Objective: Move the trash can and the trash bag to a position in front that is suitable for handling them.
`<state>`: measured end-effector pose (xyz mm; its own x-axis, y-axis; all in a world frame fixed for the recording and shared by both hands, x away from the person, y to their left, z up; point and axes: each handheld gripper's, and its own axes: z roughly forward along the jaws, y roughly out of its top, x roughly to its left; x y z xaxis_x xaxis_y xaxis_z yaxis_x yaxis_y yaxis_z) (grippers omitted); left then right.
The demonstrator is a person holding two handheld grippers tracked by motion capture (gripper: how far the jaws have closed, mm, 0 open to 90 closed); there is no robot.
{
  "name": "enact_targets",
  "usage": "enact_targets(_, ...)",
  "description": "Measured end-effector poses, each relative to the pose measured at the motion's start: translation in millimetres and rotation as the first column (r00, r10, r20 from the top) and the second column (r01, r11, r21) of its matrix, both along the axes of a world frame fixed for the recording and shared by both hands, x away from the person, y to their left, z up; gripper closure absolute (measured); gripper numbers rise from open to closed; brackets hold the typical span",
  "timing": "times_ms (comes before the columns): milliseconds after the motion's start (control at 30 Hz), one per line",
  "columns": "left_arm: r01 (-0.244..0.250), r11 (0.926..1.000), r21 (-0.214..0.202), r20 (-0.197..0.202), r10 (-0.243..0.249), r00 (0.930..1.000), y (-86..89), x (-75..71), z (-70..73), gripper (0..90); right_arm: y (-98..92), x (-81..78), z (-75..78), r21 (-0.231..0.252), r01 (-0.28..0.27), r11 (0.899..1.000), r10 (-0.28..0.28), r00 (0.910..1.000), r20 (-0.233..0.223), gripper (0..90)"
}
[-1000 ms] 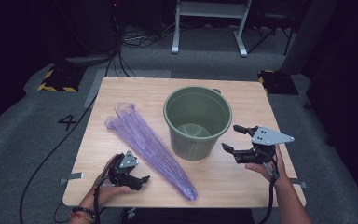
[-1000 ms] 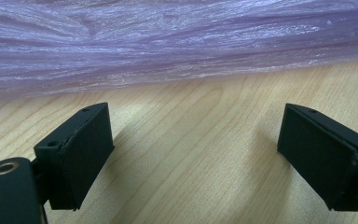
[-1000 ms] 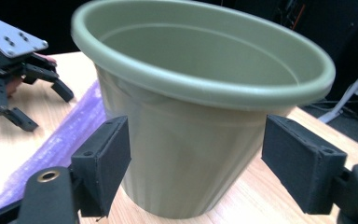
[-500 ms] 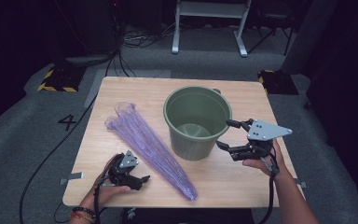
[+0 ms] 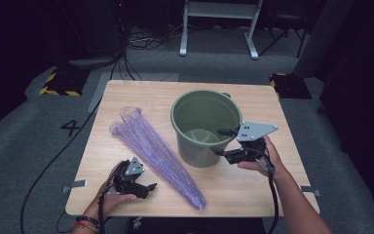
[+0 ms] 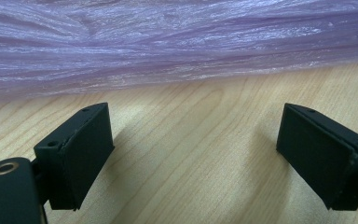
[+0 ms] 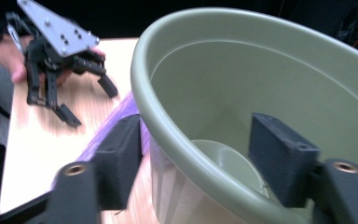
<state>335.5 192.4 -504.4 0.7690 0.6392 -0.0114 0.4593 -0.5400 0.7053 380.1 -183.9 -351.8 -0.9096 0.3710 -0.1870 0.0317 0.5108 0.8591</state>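
Light wooden tabletop (image 5: 272, 105) on grey carpet, dark room behind, white metal stand legs at the back.

Right gripper (image 5: 222, 142): jaws straddle the rim of the olive-green round plastic bucket (image 5: 206, 126) on its near right side, one jaw inside the wall, one outside. They have just been closing, with the bucket wall between them. In the right gripper view there is still a gap between each pad and the wall on both sides, so no clamp yet: jaws apart, not pressing. Grey three-cornered plate on top, cable trailing back along the forearm.

Bucket stands upright, about mid-table, slightly right of centre, nothing visible in it.

Left gripper (image 5: 146, 189): rests on the table near the front left edge, jaws wide apart, bare wood between them. Points at the long crumpled purple translucent plastic bag (image 5: 151, 146), which lies just ahead of the jaws, not touching.

Bag runs diagonally from back left to the front edge, flared end at the back, narrow end near the front, just left of the bucket.

Floor left of the table carries a number 4 marking (image 5: 71, 127).
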Motion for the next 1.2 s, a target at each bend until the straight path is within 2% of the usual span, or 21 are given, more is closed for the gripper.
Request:
enact_targets(33, -0.001, 1.0000, -0.001, -0.001, 0.001, 1.0000, -0.1, -0.1, -0.1, 10.4, 6.3, 0.8, -2.2, -0.033, -0.008, 0.999, 0.008, 0.9999, 0.010, 45.6)
enact_targets(167, -0.001, 1.0000, -0.002, -0.001, 0.001, 1.0000, -0.1, -0.1, -0.1, 10.4, 12.5, 4.5, -2.0, -0.062, -0.031, 0.998, 0.032, 0.9994, 0.013, 52.0)
enact_targets(233, 0.000, 1.0000, 0.000, 0.000, 0.000, 1.0000, 0.0, 0.0, 0.0, 10.4, 13.6, 5.0, -1.7, -0.068, -0.031, 0.997, 0.032, 0.9994, 0.015, 53.5)
enact_targets(267, -0.001, 1.0000, -0.001, -0.001, 0.001, 1.0000, -0.1, -0.1, -0.1, 10.4, 15.6, 5.7, -1.2, -0.081, -0.019, 0.997, 0.022, 0.9993, 0.031, 56.7)
enact_targets(400, 0.000, 1.0000, 0.000, 0.000, 0.000, 1.0000, 0.0, 0.0, 0.0, 10.4, 16.2, 8.1, -1.6, -0.081, 0.004, 0.997, -0.001, 0.9992, 0.039, 58.2)
enact_targets(567, -0.001, 1.0000, -0.001, -0.001, 0.001, 1.0000, -0.1, -0.1, 0.0, 10.4, 15.1, 12.2, -1.7, -0.106, 0.046, 0.993, -0.040, 0.9973, 0.062, 59.6)
enact_targets(733, -0.001, 1.0000, -0.001, -0.001, 0.001, 1.0000, -0.1, 0.0, -0.1, 10.4, 16.0, 16.5, -0.9, -0.148, 0.083, 0.985, -0.071, 0.9939, 0.085, 59.2)
enact_targets(800, -0.001, 1.0000, -0.002, -0.001, 0.001, 1.0000, -0.1, 0.0, -0.1, 10.4, 13.8, 18.9, -1.1, -0.162, 0.118, 0.980, -0.103, 0.9899, 0.098, 57.0)
enact_targets(833, 0.000, 1.0000, -0.002, -0.001, 0.000, 1.0000, -0.1, 0.0, -0.1, 10.4, 12.0, 20.3, -1.6, -0.158, 0.135, 0.978, -0.120, 0.9879, 0.098, 54.5)
enact_targets(900, 0.000, 1.0000, -0.002, -0.001, 0.000, 1.0000, -0.1, 0.0, -0.1, 10.4, 6.9, 23.4, -4.5, -0.149, 0.171, 0.974, -0.158, 0.9829, 0.094, 44.1)
enact_targets(933, -0.001, 1.0000, -0.002, -0.001, 0.001, 1.0000, -0.1, 0.0, -0.1, 10.4, 6.9, 23.4, -4.5, -0.149, 0.171, 0.974, -0.158, 0.9829, 0.094, 44.1)
enact_targets(967, 0.000, 1.0000, -0.002, -0.001, 0.000, 1.0000, -0.1, 0.0, -0.1, 10.4, 5.4, 23.7, -5.2, -0.148, 0.187, 0.971, -0.175, 0.9801, 0.094, 40.6)
enact_targets(1000, 0.000, 1.0000, -0.002, -0.001, 0.000, 1.0000, -0.1, 0.0, -0.1, 10.4, 2.2, 20.7, -4.9, -0.134, 0.218, 0.967, -0.204, 0.9726, 0.113, 35.3)
enact_targets(1033, 0.000, 1.0000, -0.002, -0.001, 0.000, 1.0000, -0.1, 0.0, -0.1, 10.4, 2.2, 20.7, -4.9, -0.134, 0.218, 0.967, -0.204, 0.9726, 0.113, 35.3)
enact_targets(1067, 0.000, 1.0000, -0.002, -0.001, 0.000, 1.0000, -0.1, 0.0, -0.1, 10.4, 0.0, 17.0, -3.4, -0.119, 0.235, 0.965, -0.219, 0.9666, 0.133, 33.5)
enact_targets(1100, 0.000, 1.0000, -0.002, -0.001, 0.000, 1.0000, -0.1, 0.1, -0.1, 10.3, -4.9, 8.1, 1.5, -0.070, 0.239, 0.969, -0.226, 0.9620, 0.153, 31.2)
enact_targets(1133, 0.001, 1.0000, -0.002, -0.001, -0.001, 1.0000, -0.1, 0.2, -0.1, 10.3, -4.9, 8.1, 1.5, -0.070, 0.239, 0.969, -0.226, 0.9620, 0.153, 31.2)
enact_targets(1167, 0.001, 1.0000, -0.001, -0.001, -0.001, 1.0000, -0.1, 0.3, -0.1, 10.3, -9.0, -1.9, 6.1, -0.036, 0.235, 0.971, -0.225, 0.9576, 0.180, 29.3)
enact_targets(1200, 0.001, 1.0000, 0.000, 0.001, -0.001, 1.0000, 0.0, 0.4, 0.0, 10.3, -10.9, -6.5, 7.8, -0.021, 0.235, 0.972, -0.228, 0.9555, 0.188, 29.0)
